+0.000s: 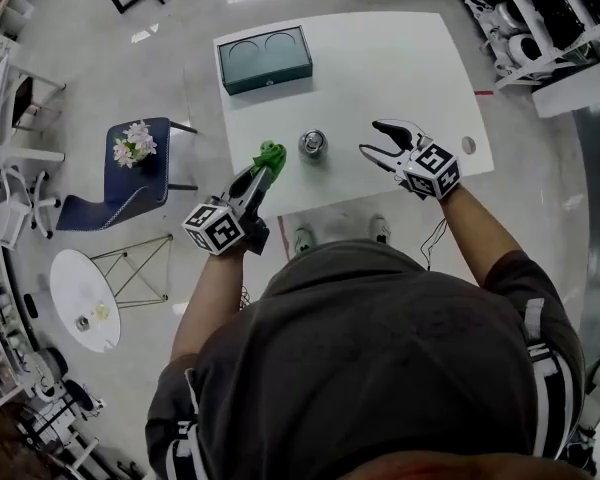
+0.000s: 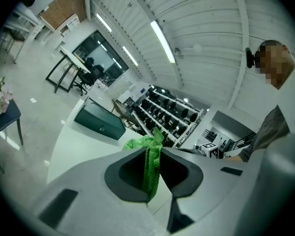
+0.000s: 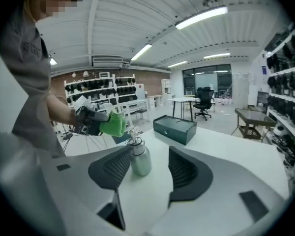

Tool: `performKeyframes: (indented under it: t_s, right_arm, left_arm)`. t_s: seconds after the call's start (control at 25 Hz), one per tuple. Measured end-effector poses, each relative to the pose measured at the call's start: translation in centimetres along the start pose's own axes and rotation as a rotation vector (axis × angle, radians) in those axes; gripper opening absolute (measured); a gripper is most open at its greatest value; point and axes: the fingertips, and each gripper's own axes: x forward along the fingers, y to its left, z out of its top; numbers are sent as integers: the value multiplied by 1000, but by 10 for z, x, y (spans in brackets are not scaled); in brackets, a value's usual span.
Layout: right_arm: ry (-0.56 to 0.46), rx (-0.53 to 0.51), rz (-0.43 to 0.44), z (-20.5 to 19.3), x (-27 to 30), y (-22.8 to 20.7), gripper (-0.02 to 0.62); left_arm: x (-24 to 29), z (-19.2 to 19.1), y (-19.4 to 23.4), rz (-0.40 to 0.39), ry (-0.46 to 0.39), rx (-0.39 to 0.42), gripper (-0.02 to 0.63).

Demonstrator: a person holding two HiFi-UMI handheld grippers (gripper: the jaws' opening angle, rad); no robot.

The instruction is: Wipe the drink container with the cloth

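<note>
A silver drink container (image 1: 313,145) stands upright near the front of the white table (image 1: 400,68). My left gripper (image 1: 261,173) hangs just left of it, shut on a green cloth (image 1: 270,155) that bunches out past the fingertips. In the left gripper view the cloth (image 2: 151,154) is pinched between the jaws of my left gripper (image 2: 152,175). My right gripper (image 1: 371,136) is open to the right of the container, not touching it. In the right gripper view the container (image 3: 140,159) stands just ahead of my right gripper (image 3: 147,162), nearer the left pad, with the cloth (image 3: 113,123) behind it.
A dark green box (image 1: 264,59) lies at the table's far left. Left of the table stand a blue chair (image 1: 130,183) holding flowers (image 1: 134,144) and a round white side table (image 1: 84,298). Shelving (image 1: 540,18) runs along the right. The person's feet are at the table's front edge.
</note>
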Motion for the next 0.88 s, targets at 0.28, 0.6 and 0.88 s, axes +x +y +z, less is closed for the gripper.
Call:
performKeyframes:
  t_s: [0.28,0.6,0.88]
  right_arm:
    - [128,-238,302,-45,73,23,329]
    - [119,-411,434,-58,140,43,331]
    - [130,-357,452,-61,141,46,291]
  left_arm:
    - [43,-34,23,135,43,-13,52]
    - [59,-56,64,155,100,-46,52]
    - [80,-78,76,112,259,69,52]
